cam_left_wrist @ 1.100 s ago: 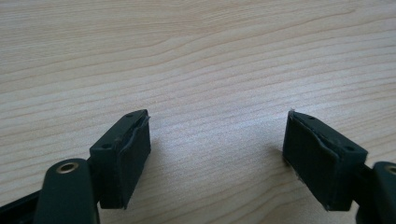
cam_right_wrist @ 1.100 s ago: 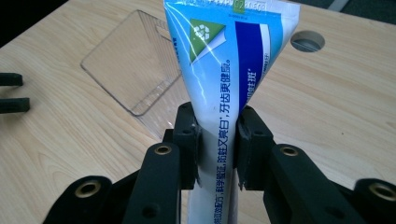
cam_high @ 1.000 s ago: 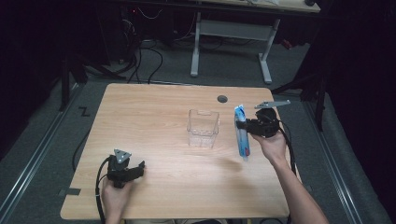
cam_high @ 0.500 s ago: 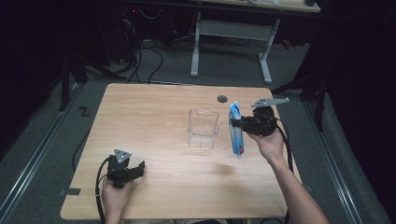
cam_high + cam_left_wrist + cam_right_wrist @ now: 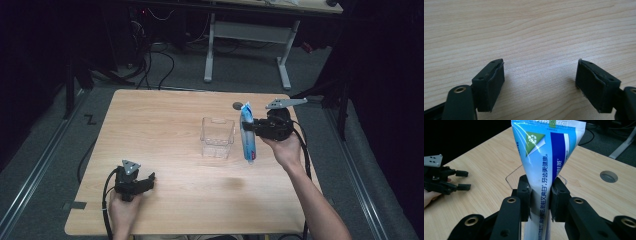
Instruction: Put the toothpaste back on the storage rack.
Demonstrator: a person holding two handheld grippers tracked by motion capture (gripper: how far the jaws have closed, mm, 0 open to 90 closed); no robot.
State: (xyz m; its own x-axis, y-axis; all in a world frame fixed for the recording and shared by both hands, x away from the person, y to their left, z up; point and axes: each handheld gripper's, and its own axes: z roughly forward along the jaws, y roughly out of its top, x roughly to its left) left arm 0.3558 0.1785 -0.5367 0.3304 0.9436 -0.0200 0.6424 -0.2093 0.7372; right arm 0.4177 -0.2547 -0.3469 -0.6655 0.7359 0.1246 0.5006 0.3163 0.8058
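Note:
My right gripper is shut on a blue and white toothpaste tube, which hangs upright above the table just right of a clear plastic box. In the right gripper view the pads pinch the toothpaste tube at mid-length, its crimped end up; the clear box rim lies behind it. My left gripper rests on the table near the front left, held by a hand. Its jaws stand wide apart in the left gripper view, with bare wood between them. That left gripper also appears far off in the right gripper view.
The wooden table has a round cable hole near its back edge. Cables trail from both grippers. A white desk frame and floor cables lie beyond the table.
My right gripper has risen a little and shifted left toward the clear box, carrying the toothpaste tube. The left gripper has stayed put.

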